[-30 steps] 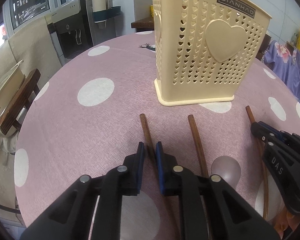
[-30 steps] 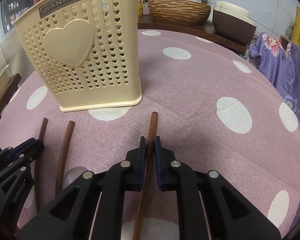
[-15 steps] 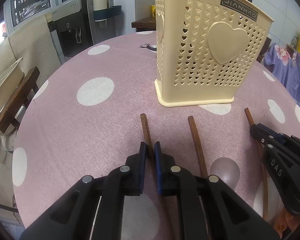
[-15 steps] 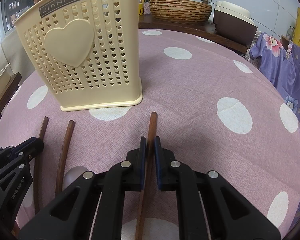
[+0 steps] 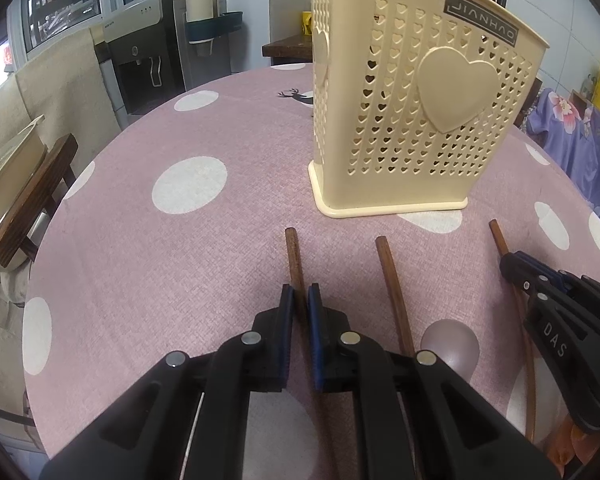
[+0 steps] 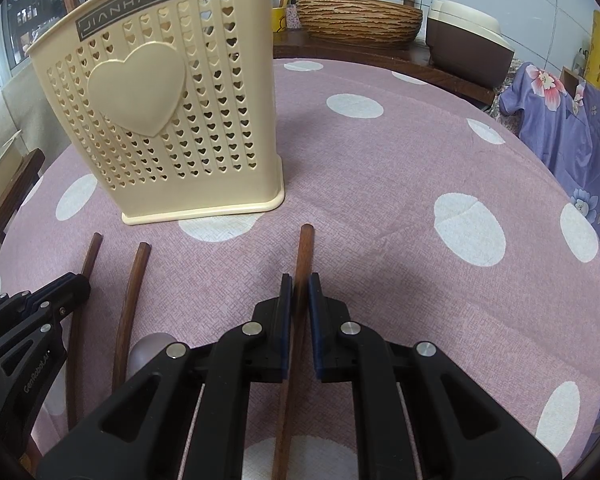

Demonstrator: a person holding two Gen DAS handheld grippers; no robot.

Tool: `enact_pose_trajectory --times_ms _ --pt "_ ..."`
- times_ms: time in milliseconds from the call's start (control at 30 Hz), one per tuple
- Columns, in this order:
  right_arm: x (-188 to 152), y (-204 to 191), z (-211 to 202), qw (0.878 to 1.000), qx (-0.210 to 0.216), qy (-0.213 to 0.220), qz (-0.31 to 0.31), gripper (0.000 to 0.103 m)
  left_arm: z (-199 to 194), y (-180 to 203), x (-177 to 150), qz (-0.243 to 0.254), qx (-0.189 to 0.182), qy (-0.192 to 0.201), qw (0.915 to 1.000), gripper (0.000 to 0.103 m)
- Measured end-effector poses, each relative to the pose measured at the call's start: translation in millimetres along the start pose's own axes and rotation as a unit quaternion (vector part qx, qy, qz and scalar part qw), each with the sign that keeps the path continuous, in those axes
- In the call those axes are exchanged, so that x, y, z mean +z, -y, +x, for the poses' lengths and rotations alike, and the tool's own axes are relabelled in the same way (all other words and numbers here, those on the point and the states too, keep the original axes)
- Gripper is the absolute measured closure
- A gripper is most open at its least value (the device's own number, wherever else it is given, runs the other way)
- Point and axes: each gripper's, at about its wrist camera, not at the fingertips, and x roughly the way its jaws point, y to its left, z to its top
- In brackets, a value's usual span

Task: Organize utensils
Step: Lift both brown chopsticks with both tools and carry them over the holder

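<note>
Three brown wooden handles are lying side by side on the pink dotted tablecloth [image 5: 228, 264], long axes running from the grippers toward the basket [image 5: 416, 120], blunt ends pointing at its base and stopping just short of it.

Left gripper [image 5: 298, 300] is sitting low over the left handle [image 5: 293, 252]; its blue pads are narrowed onto the shaft on both sides and appear to be pinching it, though contact is hard to confirm at this angle. The handle is lying flat, nearly straight ahead.

Right gripper [image 6: 298, 292] is narrowed the same way about the right handle [image 6: 305, 248], which is passing between the pads and running back under the claw. Tip is pointing toward the basket's right corner.

Middle handle [image 5: 390, 276] is lying free between the two, bowing slightly in the fisheye, and ending at a pale spoon bowl [image 5: 452, 344].

Basket is standing upright on the cloth, heart panel facing both cameras.
</note>
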Motion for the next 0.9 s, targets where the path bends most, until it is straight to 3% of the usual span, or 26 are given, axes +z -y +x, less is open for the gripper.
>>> enact_pose_trajectory --times_ms 500,667,900 --pt "-7.3 19.3 -29.3 0.999 0.035 0.019 0.029 0.095 -17.2 -11.4 -2.3 -0.022 -0.027 0.018 0.9992 0.095" --pt "-6.7 31.7 -53.9 0.996 0.059 0.047 0.044 0.095 -37.7 -18.3 1.0 -0.03 -0.038 0.043 0.9979 0.095" --pt "-1.1 36.8 -107.1 0.99 0.086 0.11 0.035 0.095 -88.7 -20.9 12.3 -0.033 -0.059 0.109 0.9917 0.095"
